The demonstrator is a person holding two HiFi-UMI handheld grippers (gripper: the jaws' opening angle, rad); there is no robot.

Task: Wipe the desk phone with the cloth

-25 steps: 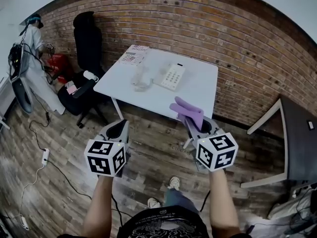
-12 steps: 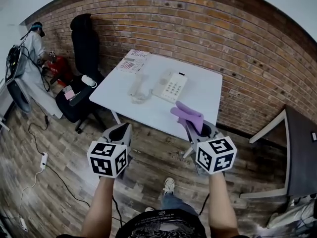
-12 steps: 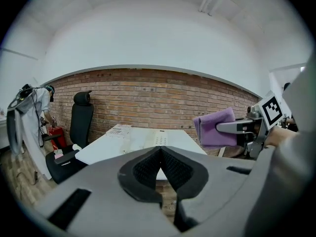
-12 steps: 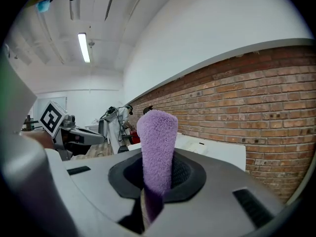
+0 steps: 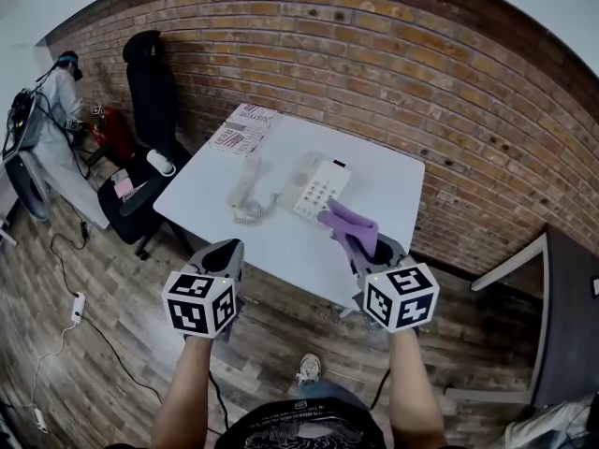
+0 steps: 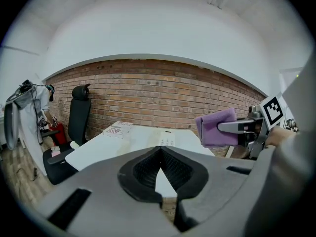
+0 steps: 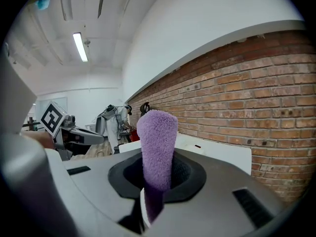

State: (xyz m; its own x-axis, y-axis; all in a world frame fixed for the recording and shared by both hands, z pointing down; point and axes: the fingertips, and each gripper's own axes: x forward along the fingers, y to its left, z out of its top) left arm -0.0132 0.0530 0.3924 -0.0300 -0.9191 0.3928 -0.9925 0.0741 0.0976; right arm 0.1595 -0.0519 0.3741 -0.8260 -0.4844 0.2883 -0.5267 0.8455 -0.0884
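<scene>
Brick wall backs a white desk. The right gripper is clamped on a purple cloth that stands up out of its jaws. Beside it, the left gripper has its jaws together, empty. Just ahead of the right gripper lies the phone; its handset lies ahead of the left one.

I hold both forearms out ahead, side by side and level. My left gripper points at the near edge of the table, jaws together with nothing between them. My right gripper reaches over that same edge, jaws clamped on the purple cloth, which sticks out past their tips.
</scene>
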